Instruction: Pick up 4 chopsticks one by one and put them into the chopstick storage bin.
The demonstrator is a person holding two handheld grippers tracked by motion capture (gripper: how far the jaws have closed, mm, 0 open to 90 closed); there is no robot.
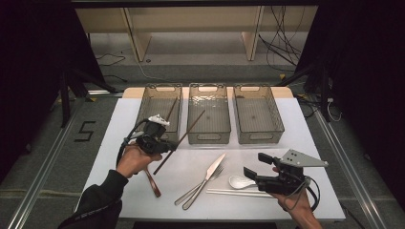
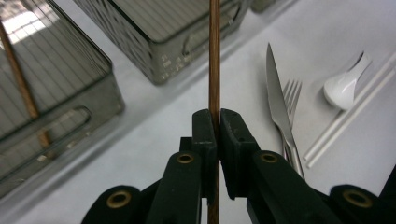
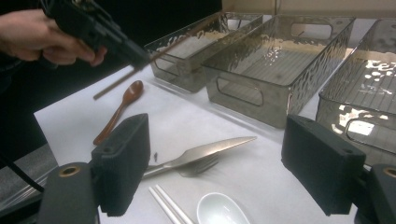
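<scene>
My left gripper [image 1: 172, 145] [image 2: 215, 114] is shut on a brown chopstick [image 1: 188, 128] [image 2: 214, 56], which hangs slanted above the table with its far end over the middle basket [image 1: 208, 138]. A second brown chopstick [image 1: 171, 110] [image 2: 21, 79] leans inside the left basket [image 1: 160, 88]. In the right gripper view the left gripper [image 3: 140, 60] holds the chopstick [image 3: 182, 39] in the air at upper left. My right gripper [image 1: 255, 164] [image 3: 217, 140] stands open and holds nothing, low over the white spoon [image 1: 240, 182] [image 3: 219, 210].
On the white table [image 1: 124, 119] lie a wooden spoon [image 1: 152, 183] [image 3: 119, 112], a knife [image 1: 210, 174] [image 2: 278, 93], a fork [image 1: 215, 174] [image 2: 292, 93] and white chopsticks [image 1: 231, 192] [image 2: 348, 116]. The right basket [image 1: 260, 138] stands at the back right.
</scene>
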